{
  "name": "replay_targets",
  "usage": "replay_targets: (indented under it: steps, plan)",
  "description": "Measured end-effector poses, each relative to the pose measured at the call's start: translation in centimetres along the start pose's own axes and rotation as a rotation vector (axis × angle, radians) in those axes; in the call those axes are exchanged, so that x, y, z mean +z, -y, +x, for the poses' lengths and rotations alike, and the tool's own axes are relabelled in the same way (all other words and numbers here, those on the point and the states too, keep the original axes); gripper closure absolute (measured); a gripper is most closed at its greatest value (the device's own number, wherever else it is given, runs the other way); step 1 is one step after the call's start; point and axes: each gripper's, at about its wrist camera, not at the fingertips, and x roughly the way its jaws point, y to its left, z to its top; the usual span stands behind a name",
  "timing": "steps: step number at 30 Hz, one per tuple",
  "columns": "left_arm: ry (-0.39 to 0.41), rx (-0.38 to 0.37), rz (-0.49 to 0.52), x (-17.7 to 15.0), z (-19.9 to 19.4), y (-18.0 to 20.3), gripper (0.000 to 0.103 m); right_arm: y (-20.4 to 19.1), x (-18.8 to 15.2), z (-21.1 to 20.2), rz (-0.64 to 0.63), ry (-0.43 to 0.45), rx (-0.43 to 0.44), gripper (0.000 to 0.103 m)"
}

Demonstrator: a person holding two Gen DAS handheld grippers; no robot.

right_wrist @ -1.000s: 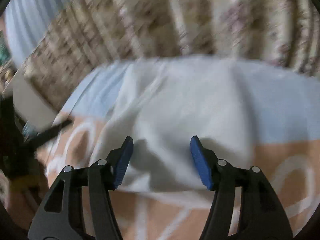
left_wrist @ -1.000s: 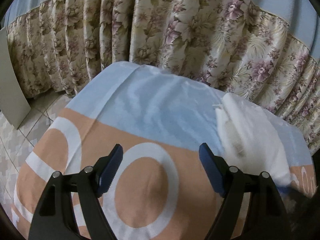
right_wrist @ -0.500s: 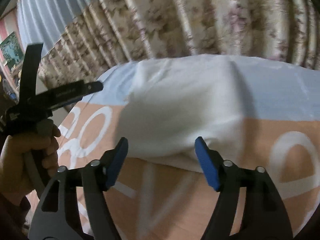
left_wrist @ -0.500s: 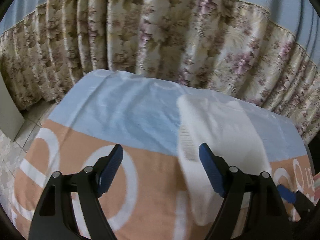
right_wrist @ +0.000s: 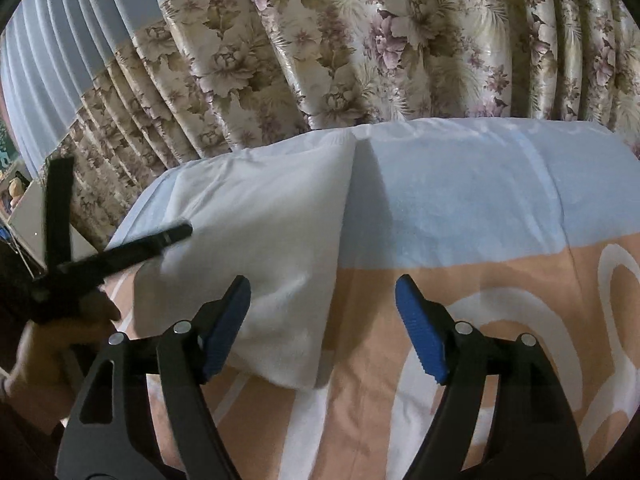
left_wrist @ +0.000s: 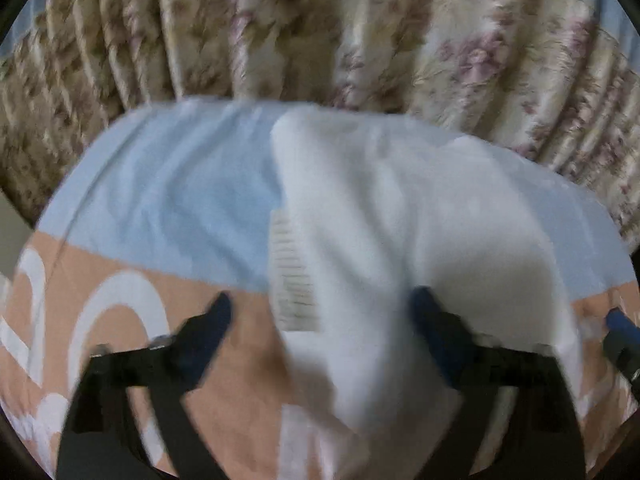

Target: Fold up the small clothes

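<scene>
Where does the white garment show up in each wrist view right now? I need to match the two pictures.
Left wrist: the white garment fills the centre and right, running down between the open left gripper fingers.
Right wrist: it lies centre-left, its near corner by the left finger of the open right gripper.
Shared landmark: the blue-to-orange colour line of the cover, with the floral curtain behind.

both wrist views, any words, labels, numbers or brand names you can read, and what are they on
No text reads for certain.
Table cover: big white shapes on orange; one looks like "O", the rest cut off or blurred.
White garment: ribbed tag shows only lines, too blurred to read.
Left tool: small pale mark on its finger, too small to read.
Floral curtain: pattern only.
</scene>
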Motion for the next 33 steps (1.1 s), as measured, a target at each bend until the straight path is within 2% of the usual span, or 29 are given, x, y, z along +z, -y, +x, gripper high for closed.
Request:
replay_targets:
  steps: [2,9,16,17,19,20,21,23,25,27,29,33]
  plan:
    - [-0.008,-0.055,-0.048,-0.3,0.6,-0.8,0.001,0.5,0.3,0.8,0.004,-0.009,-0.008,0.024]
    - [0.009,-0.090,-0.031,-0.9,1.1,-0.6,0.001,2.7,1.7,4.4,0.050,-0.038,-0.040,0.024]
    - [0.009,-0.134,-0.048,-0.8,1.2,-0.7,0.003,3.8,2.7,7.1,0.157,-0.065,0.058,0.023]
    - [0.010,-0.141,-0.044,-0.8,1.2,-0.7,0.006,3.8,2.8,7.5,0.169,-0.067,0.077,0.023]
    - [0.010,-0.178,-0.040,-0.8,1.0,-0.4,0.019,3.7,2.9,8.0,0.175,-0.071,0.089,0.021]
    - [0.011,-0.194,-0.036,-0.8,0.9,-0.2,0.036,3.6,3.0,8.3,0.176,-0.075,0.097,0.021]
    - [0.019,-0.221,-0.021,-0.9,0.6,0.4,0.046,3.5,3.1,8.5,0.177,-0.081,0.101,0.021]
    - [0.034,-0.199,-0.003,-1.0,0.4,1.1,0.047,3.4,3.2,9.2,0.193,-0.104,0.117,0.021]
    - [0.032,-0.221,-0.038,-1.1,0.6,0.7,0.048,3.0,3.4,9.7,0.196,-0.121,0.136,0.021]
    - [0.035,-0.228,-0.033,-1.0,0.7,0.8,0.053,2.3,3.4,10.3,0.167,-0.150,0.128,0.021]
    - [0.038,-0.215,-0.001,-0.9,0.5,1.3,0.057,1.3,3.7,10.6,0.125,-0.162,0.147,0.048]
    - [0.033,-0.213,0.000,-0.6,0.2,1.5,0.063,-0.5,4.2,10.2,0.040,-0.149,0.113,0.070]
